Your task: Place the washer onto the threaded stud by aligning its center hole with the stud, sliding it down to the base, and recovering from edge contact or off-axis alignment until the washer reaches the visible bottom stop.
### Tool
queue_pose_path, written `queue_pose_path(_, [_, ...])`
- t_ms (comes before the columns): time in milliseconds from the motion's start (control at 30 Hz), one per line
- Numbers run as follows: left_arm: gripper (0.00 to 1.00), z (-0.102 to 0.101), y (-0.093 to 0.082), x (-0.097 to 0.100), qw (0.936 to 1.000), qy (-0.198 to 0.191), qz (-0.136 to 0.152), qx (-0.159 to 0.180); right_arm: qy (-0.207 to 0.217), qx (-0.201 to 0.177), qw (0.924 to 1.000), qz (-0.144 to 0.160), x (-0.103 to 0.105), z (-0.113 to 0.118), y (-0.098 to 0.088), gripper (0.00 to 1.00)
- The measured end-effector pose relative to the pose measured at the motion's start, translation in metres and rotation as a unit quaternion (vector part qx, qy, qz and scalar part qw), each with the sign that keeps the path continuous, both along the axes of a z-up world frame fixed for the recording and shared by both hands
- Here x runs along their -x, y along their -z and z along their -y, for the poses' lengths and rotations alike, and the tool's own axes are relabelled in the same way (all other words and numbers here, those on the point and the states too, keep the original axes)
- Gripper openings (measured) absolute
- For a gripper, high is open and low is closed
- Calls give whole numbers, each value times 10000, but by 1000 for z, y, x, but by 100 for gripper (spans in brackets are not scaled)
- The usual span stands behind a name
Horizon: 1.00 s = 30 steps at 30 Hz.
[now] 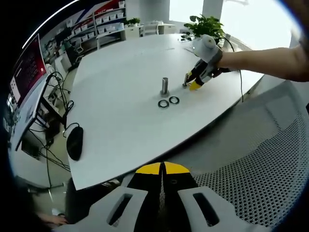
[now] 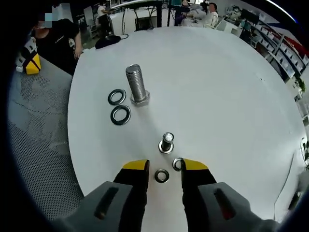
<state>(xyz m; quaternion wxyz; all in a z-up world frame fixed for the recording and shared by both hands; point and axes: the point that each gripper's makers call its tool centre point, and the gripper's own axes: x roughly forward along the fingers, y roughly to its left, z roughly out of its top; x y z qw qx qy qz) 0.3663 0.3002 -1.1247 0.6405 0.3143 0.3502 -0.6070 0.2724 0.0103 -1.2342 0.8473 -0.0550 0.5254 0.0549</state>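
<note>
Right gripper (image 2: pixel 164 166) hangs low over the white desk (image 2: pixel 217 87), jaws spread, gripping nothing. A small washer (image 2: pixel 161 175) lies flat between its tips; a second small washer (image 2: pixel 177 164) touches the right tip's inner edge. The small stud (image 2: pixel 166 142) stands upright just past them at 12 o'clock, bare. Further out at 11 o'clock is a large threaded stud (image 2: pixel 136 89) with two large washers (image 2: pixel 118 106) flat just beside it. Left gripper (image 1: pixel 161 169) is held back off the desk edge over a mesh chair (image 1: pixel 260 164), jaws clenched together, empty.
</note>
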Motion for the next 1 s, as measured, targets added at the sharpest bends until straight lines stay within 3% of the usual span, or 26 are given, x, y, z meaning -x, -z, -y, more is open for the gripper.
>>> queue_pose_path(367, [0,0,0,0,10000,11,18,0,-13,-36,10000,-25,16,1,5,27])
queue_pose_path(433, [0,0,-1,0,10000,4,18,1,-22,-38,10000,-34,18,-4,-1,27])
queue_pose_path(833, [0,0,-1,0,10000,51,31,14,-228,-70,9997,-73,17,-8,6,21])
queue_pose_path(1000, [0,1,-1,1,10000,51,27,7,-232,-79,9997,-79,15,-8,0,19])
